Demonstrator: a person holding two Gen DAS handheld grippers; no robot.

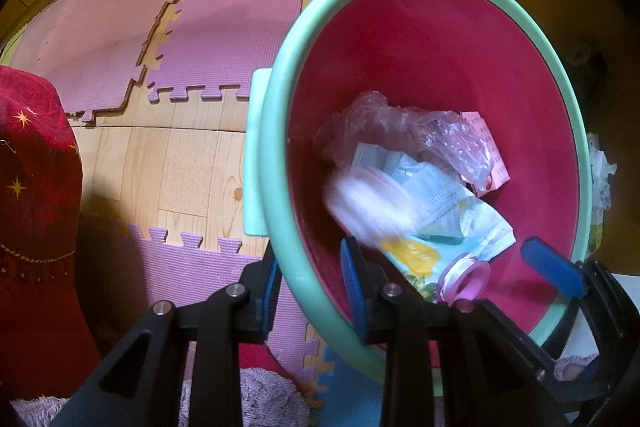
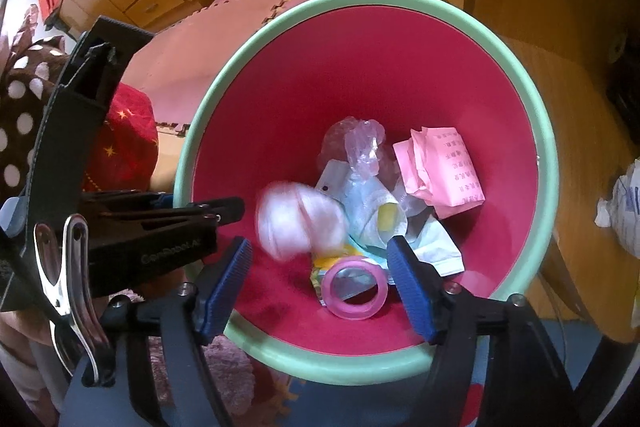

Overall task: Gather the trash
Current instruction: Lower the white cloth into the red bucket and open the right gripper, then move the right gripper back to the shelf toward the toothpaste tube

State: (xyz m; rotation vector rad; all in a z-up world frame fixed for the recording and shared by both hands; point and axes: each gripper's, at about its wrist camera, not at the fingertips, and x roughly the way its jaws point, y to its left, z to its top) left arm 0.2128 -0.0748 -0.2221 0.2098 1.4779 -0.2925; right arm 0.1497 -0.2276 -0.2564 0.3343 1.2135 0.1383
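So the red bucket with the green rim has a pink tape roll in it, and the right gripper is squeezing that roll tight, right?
Not quite. The right wrist view shows the right gripper open, with a gap between each blue pad and the pink tape roll, which lies loose on the bottom of the red bucket. The rest is right: the bucket's rim is green and the roll is inside it.

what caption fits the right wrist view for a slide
Open right gripper above the red bin as a blurred white wad drops onto the trash inside.
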